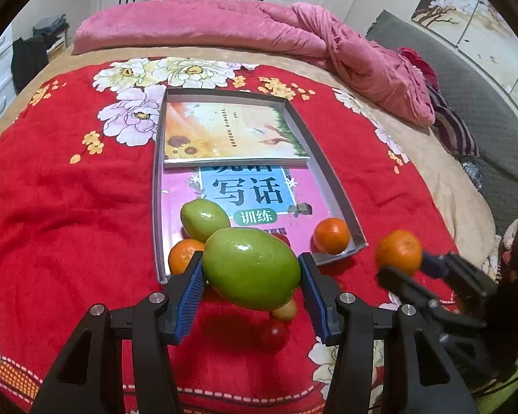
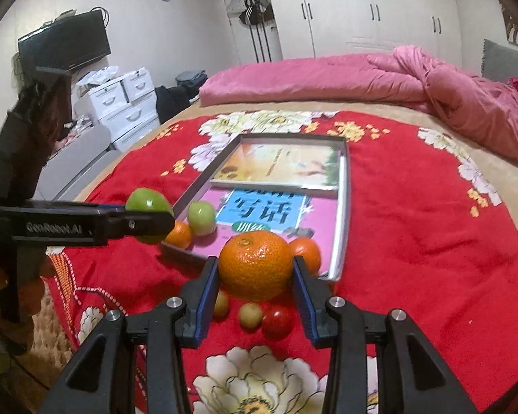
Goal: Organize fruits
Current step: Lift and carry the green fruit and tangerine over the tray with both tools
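My left gripper [image 1: 251,267] is shut on a large green mango [image 1: 250,267] and holds it above the red blanket, just before the tray's near edge. My right gripper [image 2: 255,267] is shut on an orange [image 2: 255,264], also raised near the tray's front; it shows in the left wrist view too [image 1: 399,251]. The grey tray [image 1: 342,186] holds a second green mango [image 1: 203,217] and two oranges [image 1: 331,235] [image 1: 183,255]. On the blanket under the grippers lie two small yellow fruits [image 2: 250,315] and a red cherry tomato [image 2: 277,321].
Two books [image 1: 224,131] lie flat in the tray [image 2: 342,207]. The red flowered blanket [image 1: 69,189] covers the bed, with a pink quilt [image 1: 224,24] bunched at the back. White drawers [image 2: 121,103] and a TV [image 2: 69,41] stand to the left.
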The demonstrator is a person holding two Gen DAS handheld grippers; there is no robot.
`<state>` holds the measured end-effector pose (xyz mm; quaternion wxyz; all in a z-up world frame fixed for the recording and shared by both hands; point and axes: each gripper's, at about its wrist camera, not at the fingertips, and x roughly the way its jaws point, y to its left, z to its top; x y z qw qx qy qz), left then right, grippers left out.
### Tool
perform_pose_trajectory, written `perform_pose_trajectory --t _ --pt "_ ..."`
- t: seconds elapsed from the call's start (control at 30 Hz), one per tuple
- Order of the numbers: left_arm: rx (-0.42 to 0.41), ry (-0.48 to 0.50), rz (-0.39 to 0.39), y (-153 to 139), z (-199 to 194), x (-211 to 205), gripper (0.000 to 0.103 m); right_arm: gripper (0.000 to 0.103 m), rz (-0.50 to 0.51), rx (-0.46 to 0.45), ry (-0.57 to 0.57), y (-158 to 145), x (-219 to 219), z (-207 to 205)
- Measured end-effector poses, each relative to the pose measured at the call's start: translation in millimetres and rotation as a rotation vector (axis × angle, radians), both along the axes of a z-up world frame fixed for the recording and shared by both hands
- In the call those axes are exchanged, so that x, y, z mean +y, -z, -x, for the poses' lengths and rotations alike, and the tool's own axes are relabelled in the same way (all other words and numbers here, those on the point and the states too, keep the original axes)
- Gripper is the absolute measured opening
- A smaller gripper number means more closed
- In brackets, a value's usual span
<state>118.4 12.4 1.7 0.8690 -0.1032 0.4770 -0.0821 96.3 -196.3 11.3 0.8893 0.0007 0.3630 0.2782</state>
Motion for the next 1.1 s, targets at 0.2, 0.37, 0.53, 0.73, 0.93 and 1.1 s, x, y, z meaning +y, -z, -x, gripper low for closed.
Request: perform_pose_trajectory --t 0.2,0.37,0.53,0.73,0.93,1.1 --pt "0.004 -0.007 -0.027 7 -11 0 0.055 0.042 -0.006 -0.036 0.035 -17 -8 -14" --pt "0.009 -0.006 -0.038 13 -17 0 0.055 0.042 -0.013 -0.066 0.046 -32 -8 -26" --pt "0.024 -0.003 -0.038 20 -22 -2 0.055 0.042 -0.017 -0.074 0.043 -37 -2 -37" --pt "0.033 0.007 -0.042 26 -26 -5 0.055 0.042 -0.007 -0.052 0.016 -31 12 -49" --pt "0.042 0.007 -0.040 32 -29 -5 0.055 0.042 -0.005 -0.041 0.002 -28 22 -60" --pt "0.036 0.011 -0.044 34 -30 -7 0.055 0.042 0.000 -0.038 -0.010 -25 28 -68"
